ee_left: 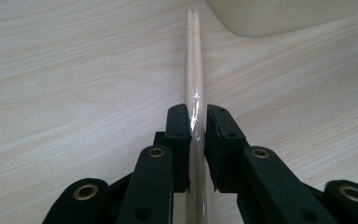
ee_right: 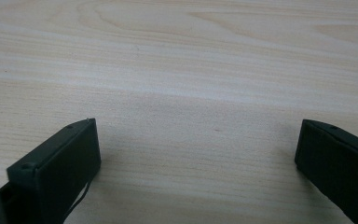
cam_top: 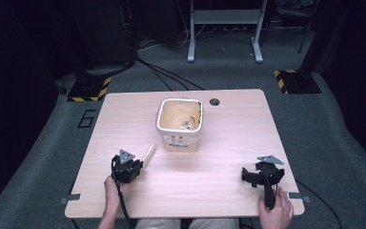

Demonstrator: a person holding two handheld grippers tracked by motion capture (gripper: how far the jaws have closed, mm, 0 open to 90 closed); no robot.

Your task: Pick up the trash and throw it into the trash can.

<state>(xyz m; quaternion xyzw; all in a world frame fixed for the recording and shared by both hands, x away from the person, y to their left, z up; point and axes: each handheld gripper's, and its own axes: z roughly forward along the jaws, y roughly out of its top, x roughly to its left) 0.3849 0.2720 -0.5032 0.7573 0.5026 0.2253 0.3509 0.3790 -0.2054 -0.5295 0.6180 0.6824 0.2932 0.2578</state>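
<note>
A pair of wooden chopsticks in a clear wrapper (ee_left: 195,60) lies on the table, pointing toward the square cream tub (cam_top: 179,123); the same chopsticks (cam_top: 148,152) lie just left of the tub's front. My left gripper (ee_left: 196,116) is shut on their near end, a black pad on each side of the wrapper. From above, the left gripper (cam_top: 132,164) sits at the front left of the table. My right gripper (ee_right: 196,140) rests open above bare wood, nothing between its jaws, and stands at the front right (cam_top: 262,174).
The light wood table (cam_top: 228,143) has a round cable hole (cam_top: 214,101) behind the tub. The tub's bottom corner (ee_left: 279,18) lies just ahead and right of the chopsticks. Grey floor, cables and a desk frame lie beyond the far edge.
</note>
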